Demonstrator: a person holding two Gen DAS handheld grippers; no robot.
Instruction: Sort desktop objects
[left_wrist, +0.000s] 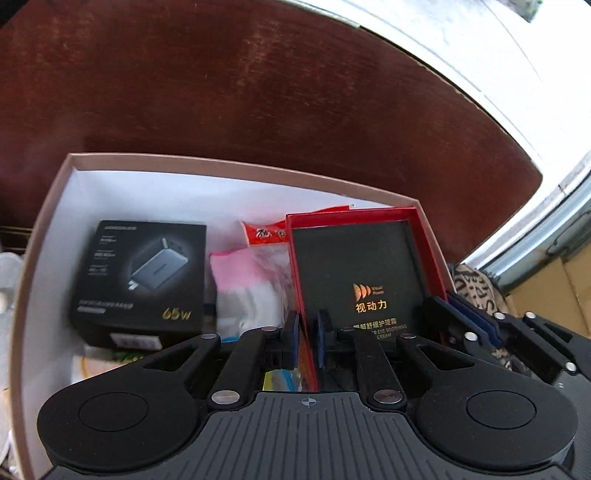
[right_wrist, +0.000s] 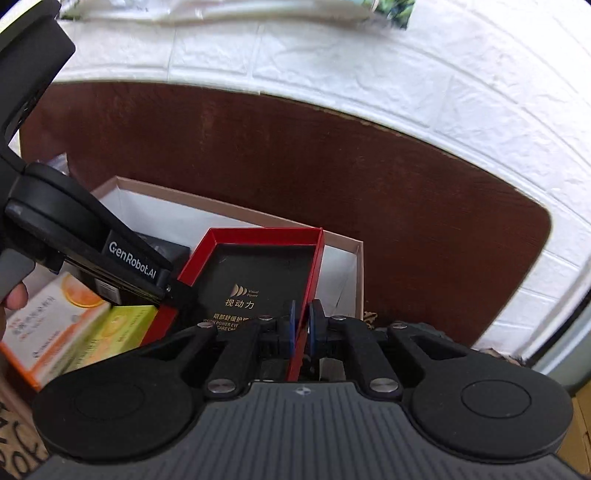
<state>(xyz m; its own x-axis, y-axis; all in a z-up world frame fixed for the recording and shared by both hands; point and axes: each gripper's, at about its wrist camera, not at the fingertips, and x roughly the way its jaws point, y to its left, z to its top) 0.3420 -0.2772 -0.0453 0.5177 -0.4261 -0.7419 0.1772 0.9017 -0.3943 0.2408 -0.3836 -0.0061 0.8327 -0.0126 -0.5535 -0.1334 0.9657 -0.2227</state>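
Observation:
A red tray (left_wrist: 364, 216) with a black eye-cream card inside (left_wrist: 364, 273) is held over the open white storage box (left_wrist: 55, 206). My left gripper (left_wrist: 308, 336) is shut on the red tray's left wall. My right gripper (right_wrist: 302, 325) is shut on the tray's right wall (right_wrist: 314, 266); it also shows in the left wrist view (left_wrist: 461, 321). In the box lie a black 65W charger box (left_wrist: 144, 273), a pink and white packet (left_wrist: 243, 284) and a red snack packet (left_wrist: 264, 232). The left gripper body (right_wrist: 88, 236) crosses the right wrist view.
The box sits on a dark brown table (left_wrist: 258, 92) against a white brick wall (right_wrist: 406, 74). Orange and green medicine boxes (right_wrist: 70, 325) lie at the box's near left. A patterned cloth (left_wrist: 476, 288) and cardboard (left_wrist: 554, 288) lie beyond the table's right edge.

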